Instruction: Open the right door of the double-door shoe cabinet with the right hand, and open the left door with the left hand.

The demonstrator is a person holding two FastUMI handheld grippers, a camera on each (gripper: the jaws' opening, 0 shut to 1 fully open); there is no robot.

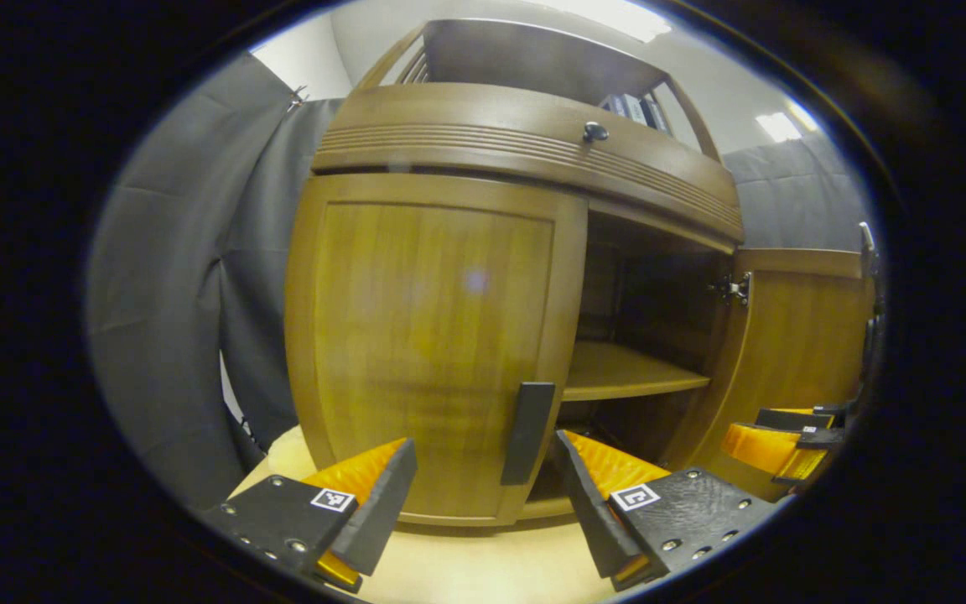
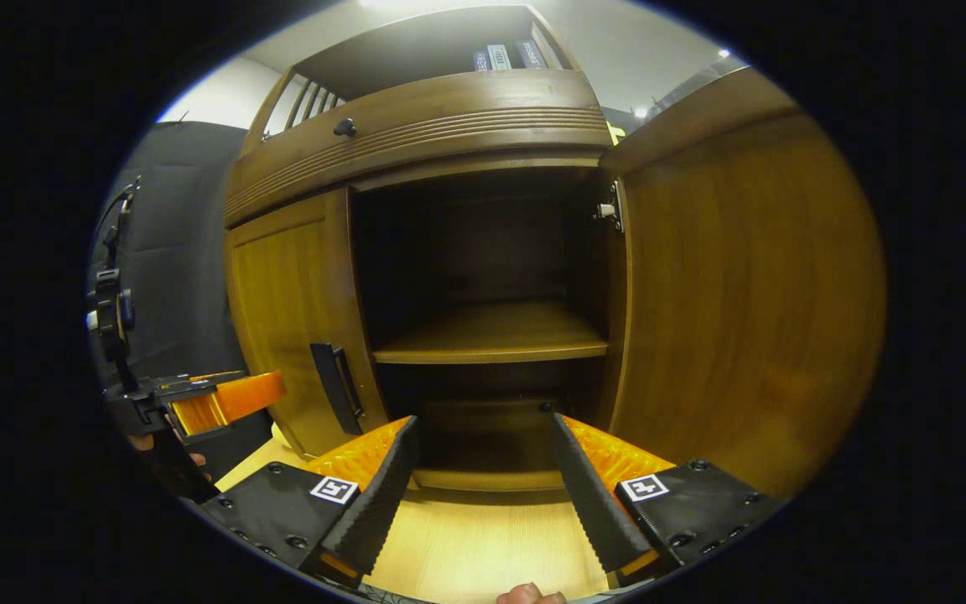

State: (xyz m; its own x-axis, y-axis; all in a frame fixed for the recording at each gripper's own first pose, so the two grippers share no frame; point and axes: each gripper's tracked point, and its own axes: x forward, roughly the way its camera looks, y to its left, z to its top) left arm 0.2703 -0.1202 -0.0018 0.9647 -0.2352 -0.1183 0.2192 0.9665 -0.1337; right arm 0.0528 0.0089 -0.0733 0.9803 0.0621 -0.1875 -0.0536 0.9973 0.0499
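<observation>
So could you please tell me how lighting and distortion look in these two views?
Left gripper view: fisheye bows the closed left door, which carries a faint glare spot. Right gripper view: the cabinet interior is in deep shadow, while the open right door looks bright and bulged.

Light source: ceiling panels overhead, bright white, blown out.
Cabinet interior: deep shadow ahead of the right gripper's fingers, back wall barely readable.
Left door: warm sheen, 1 faint lens flare spot, slight blur.
Edges: strong fisheye bending in both views, softer toward the rim.
Tabletop: evenly lit, pale.
</observation>
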